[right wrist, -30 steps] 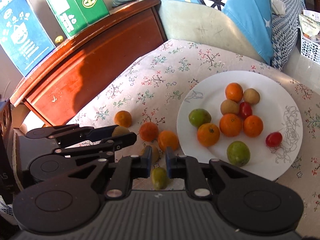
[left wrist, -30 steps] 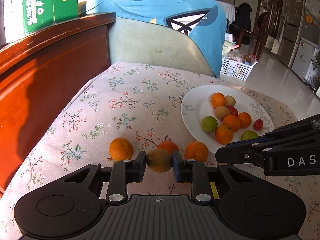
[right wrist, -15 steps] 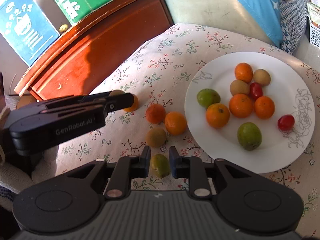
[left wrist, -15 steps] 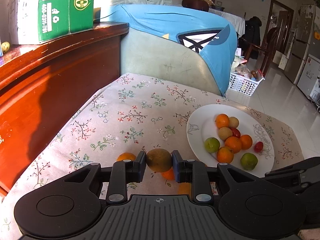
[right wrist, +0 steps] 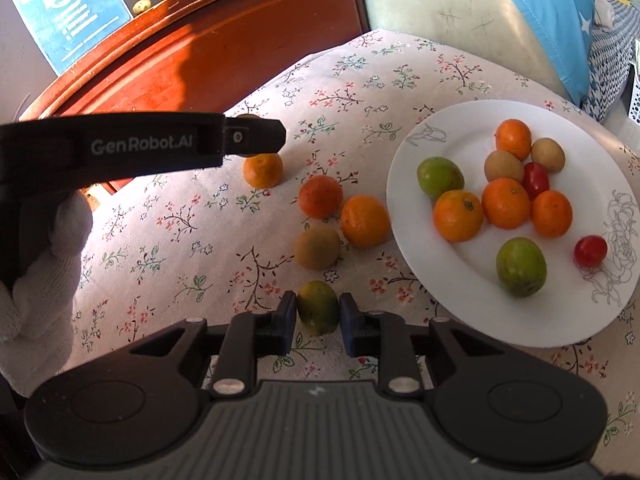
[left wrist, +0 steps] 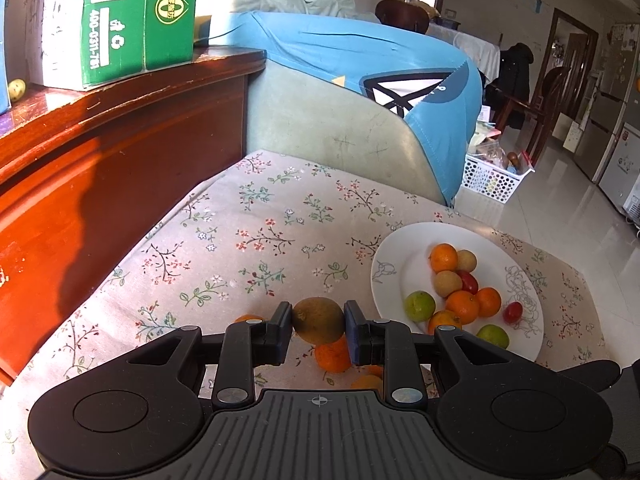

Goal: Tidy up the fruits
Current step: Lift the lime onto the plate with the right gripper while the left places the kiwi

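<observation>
My left gripper (left wrist: 318, 315) is shut on a brown kiwi (left wrist: 318, 322) and holds it in the air above the flowered tablecloth. In the right wrist view it reaches in from the left (right wrist: 256, 136), held by a white-gloved hand (right wrist: 36, 280). My right gripper (right wrist: 318, 306) sits low over the cloth. Its pads touch both sides of a small green-orange fruit (right wrist: 318, 310) that rests on the cloth. Three oranges (right wrist: 320, 197) and another kiwi (right wrist: 317, 247) lie loose beside the white plate (right wrist: 404, 148), which holds several fruits.
A red-brown wooden cabinet (left wrist: 120, 152) borders the cloth on the left, with a green carton (left wrist: 120, 20) on top. A pale chair back with a blue cover (left wrist: 340, 120) stands behind. The plate (left wrist: 390, 276) lies near the cloth's right edge, with tiled floor beyond.
The left gripper has lifted the kiwi off the cloth, away from the loose oranges. The right gripper has come down and its jaws have widened around the green-orange fruit.
</observation>
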`<action>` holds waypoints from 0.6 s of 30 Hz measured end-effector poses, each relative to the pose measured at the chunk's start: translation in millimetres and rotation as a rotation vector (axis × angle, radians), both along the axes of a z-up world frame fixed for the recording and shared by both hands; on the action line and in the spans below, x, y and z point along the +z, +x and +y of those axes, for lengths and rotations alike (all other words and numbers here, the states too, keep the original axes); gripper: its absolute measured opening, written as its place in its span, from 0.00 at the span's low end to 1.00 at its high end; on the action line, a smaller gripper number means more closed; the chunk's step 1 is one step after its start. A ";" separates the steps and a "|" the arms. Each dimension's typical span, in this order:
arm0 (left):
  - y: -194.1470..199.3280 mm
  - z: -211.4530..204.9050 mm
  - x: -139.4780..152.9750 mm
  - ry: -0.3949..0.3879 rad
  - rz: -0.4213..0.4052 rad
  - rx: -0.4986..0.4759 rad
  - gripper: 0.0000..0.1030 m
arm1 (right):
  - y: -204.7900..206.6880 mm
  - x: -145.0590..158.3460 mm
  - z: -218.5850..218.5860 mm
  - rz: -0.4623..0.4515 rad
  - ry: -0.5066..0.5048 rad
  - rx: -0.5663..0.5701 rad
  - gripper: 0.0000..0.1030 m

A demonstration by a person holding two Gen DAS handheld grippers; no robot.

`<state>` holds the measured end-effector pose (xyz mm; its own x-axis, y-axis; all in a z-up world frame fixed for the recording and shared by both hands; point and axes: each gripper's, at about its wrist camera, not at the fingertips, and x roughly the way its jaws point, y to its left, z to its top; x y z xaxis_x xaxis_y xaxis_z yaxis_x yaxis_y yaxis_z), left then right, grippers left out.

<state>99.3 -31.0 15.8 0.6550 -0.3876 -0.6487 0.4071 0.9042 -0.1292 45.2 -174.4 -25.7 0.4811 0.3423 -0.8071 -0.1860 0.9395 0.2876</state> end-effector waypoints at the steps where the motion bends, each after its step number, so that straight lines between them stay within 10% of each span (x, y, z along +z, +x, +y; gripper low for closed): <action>1: 0.4 -1.3 1.8 -0.007 -0.002 0.001 0.24 | 0.8 5.2 -3.5 -0.016 0.004 -0.015 0.22; 12: 15.2 -33.4 30.0 -0.044 -0.051 -0.056 0.24 | 8.3 80.6 -91.4 -0.187 0.085 -0.248 0.22; 18: 35.0 -57.2 22.5 -0.027 -0.031 -0.085 0.24 | 26.1 71.4 -136.5 -0.136 0.084 -0.408 0.22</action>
